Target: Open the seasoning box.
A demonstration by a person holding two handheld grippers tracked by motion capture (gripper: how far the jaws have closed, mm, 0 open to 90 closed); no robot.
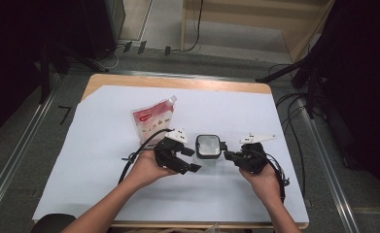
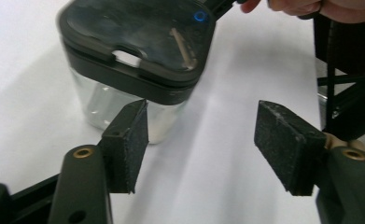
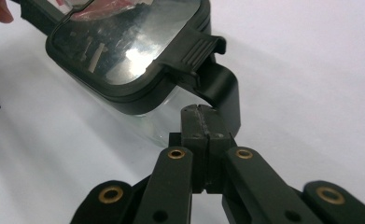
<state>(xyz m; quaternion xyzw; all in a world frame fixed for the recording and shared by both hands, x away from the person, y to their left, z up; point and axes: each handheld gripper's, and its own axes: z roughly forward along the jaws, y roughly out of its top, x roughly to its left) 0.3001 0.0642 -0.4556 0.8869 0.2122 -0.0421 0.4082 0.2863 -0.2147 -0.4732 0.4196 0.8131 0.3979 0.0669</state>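
A clear jar [image 1: 208,146] with a black-rimmed lid [image 2: 138,42] stands mid-table on the white sheet. My left gripper [image 1: 191,160] sits just left of it, open, and nothing lies between its pads [image 2: 129,140]; the jar is ahead and slightly to one side of the jaws. My right gripper [image 1: 228,155] is at the jar's right side, shut with its pads pressed together [image 3: 201,116]. Its tip rests against the lid's black latch flap [image 3: 220,91], which hangs down from the ribbed tab [image 3: 196,49].
A white and red spouted pouch [image 1: 153,119] lies behind and left of the jar. The white sheet [image 1: 105,145] covers the wooden table. Cables trail from both grippers toward the front edge. Dark stands and floor cables ring the table.
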